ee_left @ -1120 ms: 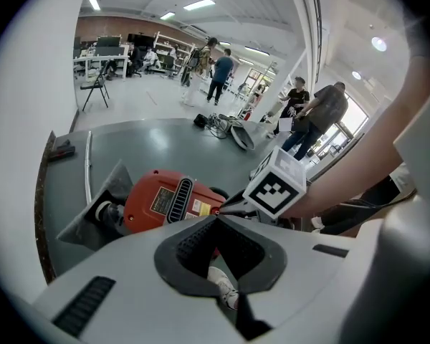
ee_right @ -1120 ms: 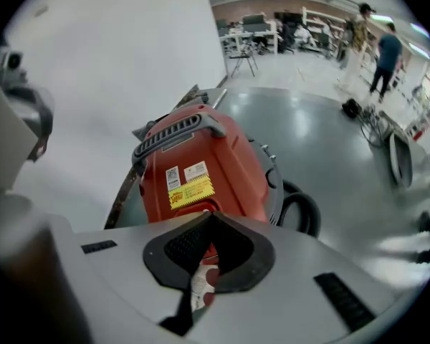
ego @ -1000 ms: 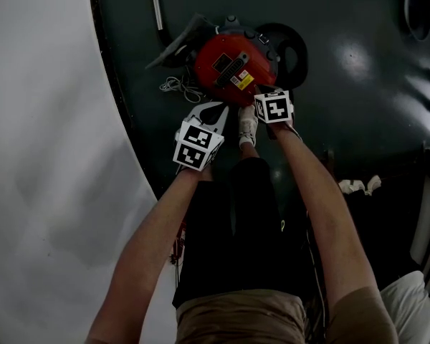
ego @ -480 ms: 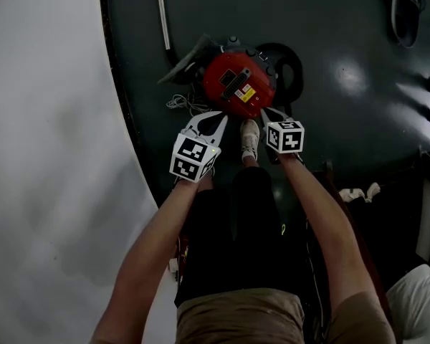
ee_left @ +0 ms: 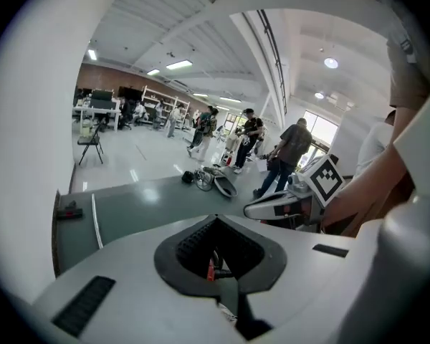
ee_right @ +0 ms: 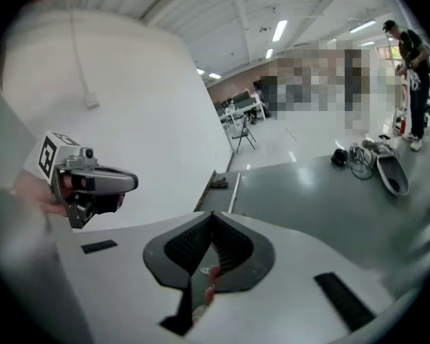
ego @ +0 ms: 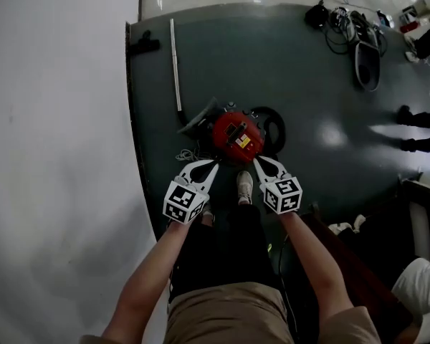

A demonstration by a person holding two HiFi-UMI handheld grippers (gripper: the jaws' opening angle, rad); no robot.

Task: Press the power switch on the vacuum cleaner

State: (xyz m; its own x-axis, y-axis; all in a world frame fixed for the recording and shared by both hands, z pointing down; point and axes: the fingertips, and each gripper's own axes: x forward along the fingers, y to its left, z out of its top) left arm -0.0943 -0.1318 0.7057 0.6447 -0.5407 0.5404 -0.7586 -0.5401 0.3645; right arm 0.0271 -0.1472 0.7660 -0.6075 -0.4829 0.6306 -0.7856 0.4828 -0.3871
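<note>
The red canister vacuum cleaner (ego: 236, 136) stands on the dark green floor just ahead of my shoe (ego: 244, 187). My left gripper (ego: 214, 163) hangs to its near left, jaws closed to a point and holding nothing. On the near right of the canister my right gripper (ego: 256, 160) is also shut and empty. Neither touches the vacuum. In the left gripper view a sliver of red vacuum (ee_left: 209, 269) shows behind the shut left gripper (ee_left: 215, 218), with the right gripper (ee_left: 283, 203) alongside. The right gripper view shows its own shut tips (ee_right: 213, 213) and the left gripper (ee_right: 93, 181).
A metal wand (ego: 175, 63) and black floor nozzle (ego: 145, 44) lie beyond the vacuum, and a black hose (ego: 275, 126) loops at its right. A white cord (ego: 184, 155) lies near left. A white wall (ego: 57, 156) borders the left. Cables (ego: 347, 27) and people's feet (ego: 416, 117) are at right.
Both grippers have drawn back and up from the vacuum. The right one was at the canister's near edge a second ago. The head has risen, so more floor shows.
</note>
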